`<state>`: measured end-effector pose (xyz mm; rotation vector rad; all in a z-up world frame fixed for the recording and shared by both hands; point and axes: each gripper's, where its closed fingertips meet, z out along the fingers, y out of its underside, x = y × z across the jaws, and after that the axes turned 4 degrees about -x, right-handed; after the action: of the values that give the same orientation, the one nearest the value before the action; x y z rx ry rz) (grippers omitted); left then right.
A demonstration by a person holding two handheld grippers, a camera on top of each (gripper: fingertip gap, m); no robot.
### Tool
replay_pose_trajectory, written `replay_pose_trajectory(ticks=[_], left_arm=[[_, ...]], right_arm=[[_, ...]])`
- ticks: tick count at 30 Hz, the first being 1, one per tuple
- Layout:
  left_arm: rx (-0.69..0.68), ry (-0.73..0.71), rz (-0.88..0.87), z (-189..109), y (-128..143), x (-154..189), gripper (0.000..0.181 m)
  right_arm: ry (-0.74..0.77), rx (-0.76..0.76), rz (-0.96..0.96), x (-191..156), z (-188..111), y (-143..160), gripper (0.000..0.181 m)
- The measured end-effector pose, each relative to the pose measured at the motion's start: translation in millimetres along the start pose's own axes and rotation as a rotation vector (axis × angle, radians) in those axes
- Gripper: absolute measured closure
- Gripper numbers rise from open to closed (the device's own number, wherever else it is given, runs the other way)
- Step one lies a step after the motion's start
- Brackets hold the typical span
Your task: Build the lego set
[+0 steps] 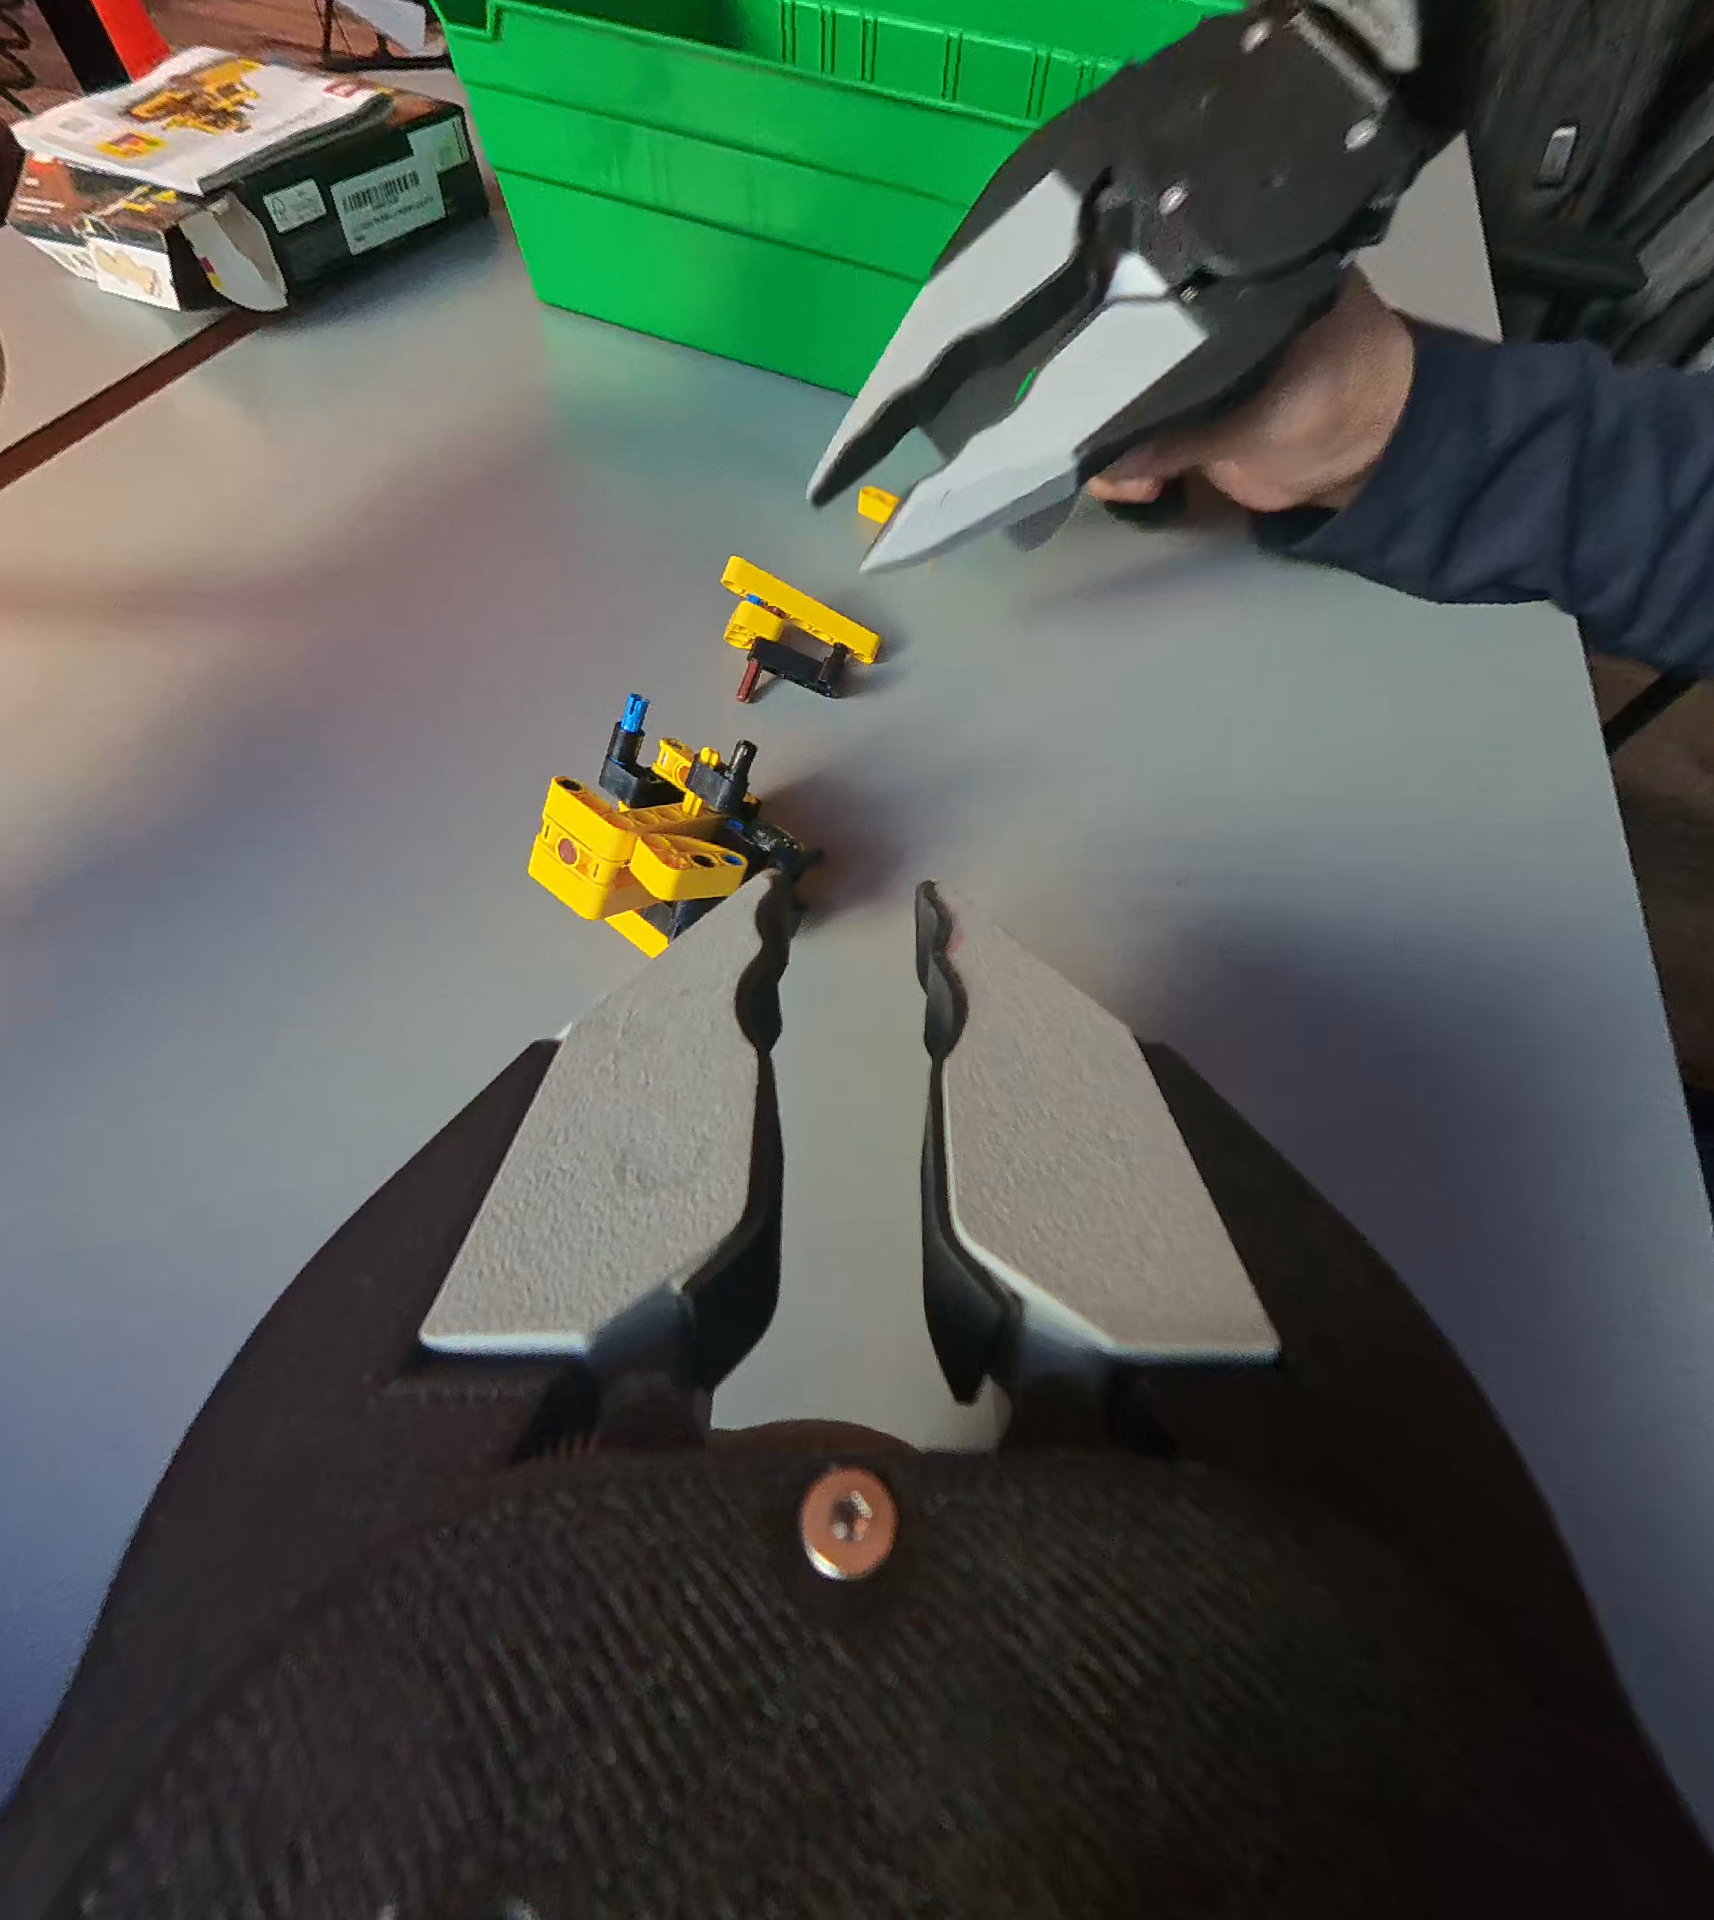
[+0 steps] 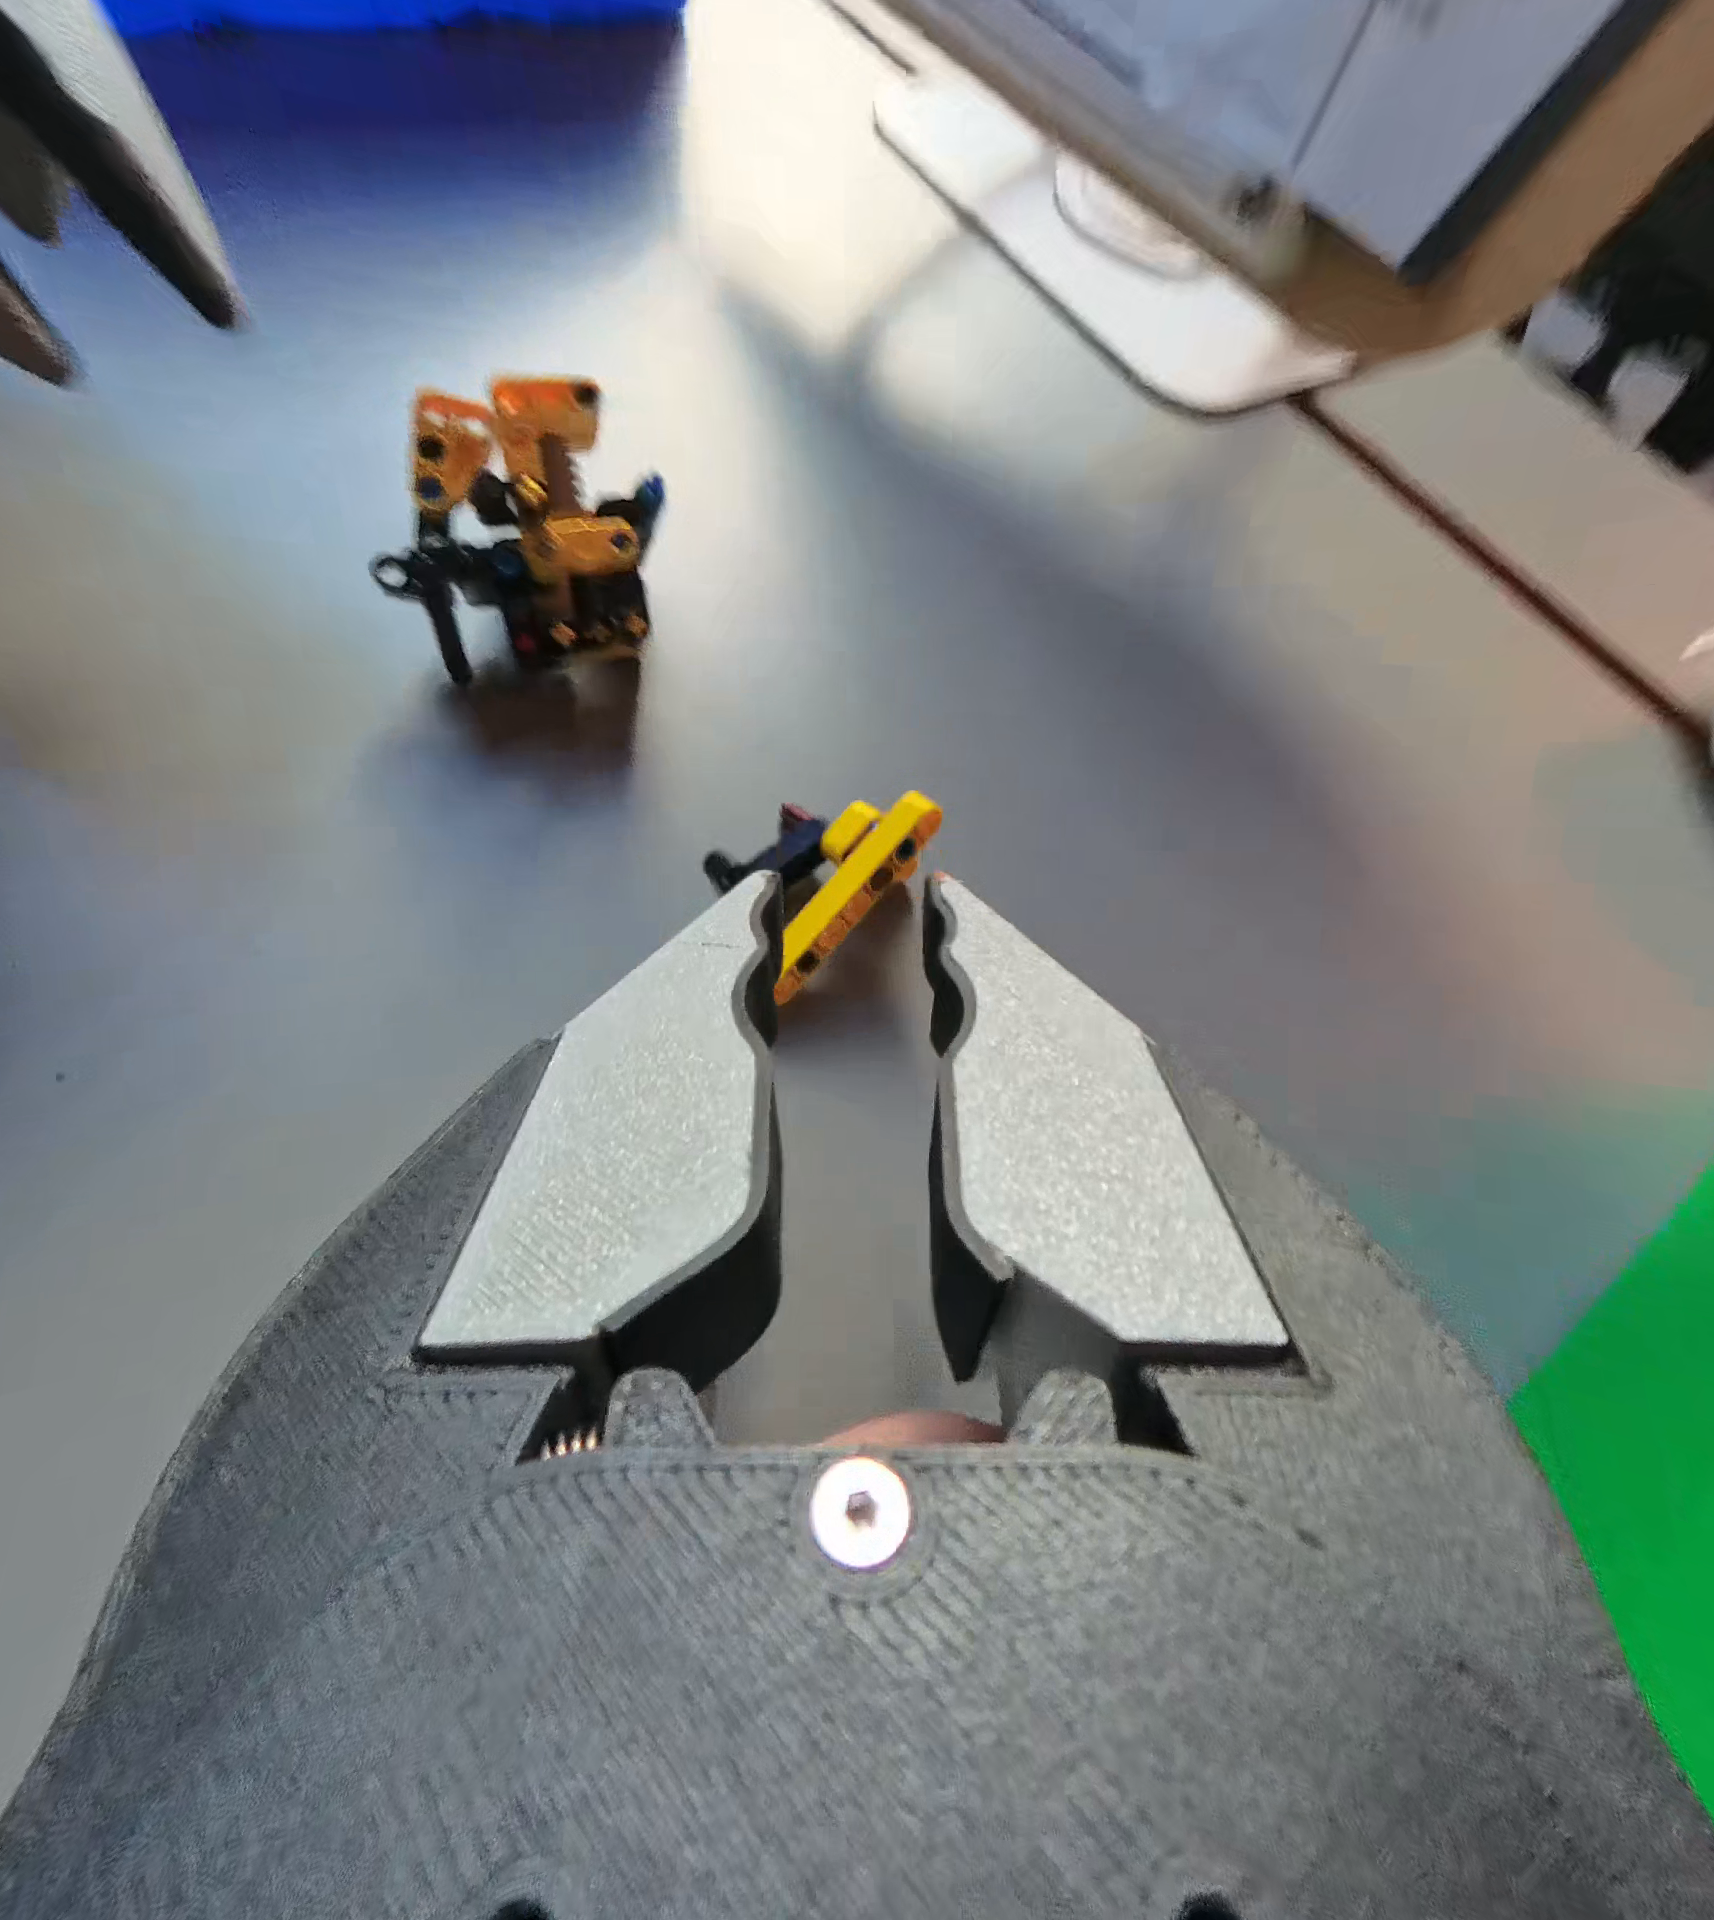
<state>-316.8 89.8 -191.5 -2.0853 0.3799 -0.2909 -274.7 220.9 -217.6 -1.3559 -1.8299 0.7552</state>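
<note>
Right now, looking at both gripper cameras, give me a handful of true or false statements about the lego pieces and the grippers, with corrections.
1. The left gripper holds the larger yellow and black lego assembly. False: it is open, and the assembly rests on the grey table.
2. The right gripper is open. True.
3. The small yellow beam assembly lies at the right gripper's tips. True.
4. The green bin sits on the floor. False: it stands on the table.
5. A booklet lies on top of the lego box. True.

Opposed low wrist views, shared table (image 1: pixel 313 623)
</note>
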Motion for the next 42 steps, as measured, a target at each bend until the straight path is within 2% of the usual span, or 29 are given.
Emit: replay_pose_trajectory(ticks=[1, 4, 8, 12, 15, 21, 23, 25, 28, 30, 33, 36, 39, 40, 42], left_arm=[[0.004, -0.001, -0.005, -1, -1, 0, 0.161], [-0.015, -0.008, -0.02, -2, 2, -3, 0.161], [-0.013, 0.008, -0.032, -3, 3, -1, 0.161], [-0.024, 0.022, -0.016, 1, 5, 5, 0.161], [-0.014, 0.029, 0.001, 6, 3, 13, 0.161], [-0.018, -0.003, 0.102, 23, 5, 29, 0.159], [-0.001, -0.022, 0.137, 26, 2, 33, 0.157], [0.016, -0.042, 0.155, 25, -2, 34, 0.155], [0.064, 0.007, 0.125, 24, -9, 43, 0.153], [0.086, 0.059, 0.101, 22, -11, 50, 0.173], [0.048, 0.065, 0.123, 26, -2, 51, 0.176], [0.041, 0.082, 0.125, 28, -2, 57, 0.176], [0.026, 0.083, 0.129, 31, 0, 60, 0.176], [0.018, 0.078, 0.134, 31, 1, 59, 0.176], [0.018, 0.087, 0.13, 31, 1, 60, 0.176]], right_arm=[[0.0, -0.051, 0.036, 1, 7, 8, 0.155], [0.009, -0.18, 0.093, 3, 24, 23, 0.147], [-0.044, -0.218, 0.138, -5, 34, 22, 0.16], [-0.096, -0.193, 0.162, -11, 30, 19, 0.174], [-0.185, -0.092, 0.184, -22, 19, 6, 0.175], [-0.517, 0.145, 0.193, -68, -17, -31, 0.176], [-0.63, 0.196, 0.179, -89, -27, -43, 0.175], [-0.679, 0.216, 0.159, -104, -29, -50, 0.176], [-0.702, 0.195, 0.138, -119, -25, -50, 0.176], [-0.71, 0.187, 0.101, -127, -23, -48, 0.176], [-0.686, 0.148, 0.059, -130, -19, -41, 0.176], [-0.654, 0.16, 0.042, -130, -17, -44, 0.148], [-0.639, 0.182, 0.001, -134, -19, -48, 0.165], [-0.633, 0.188, -0.007, -134, -20, -49, 0.176], [-0.655, 0.198, 0.011, -134, -21, -50, 0.176]])
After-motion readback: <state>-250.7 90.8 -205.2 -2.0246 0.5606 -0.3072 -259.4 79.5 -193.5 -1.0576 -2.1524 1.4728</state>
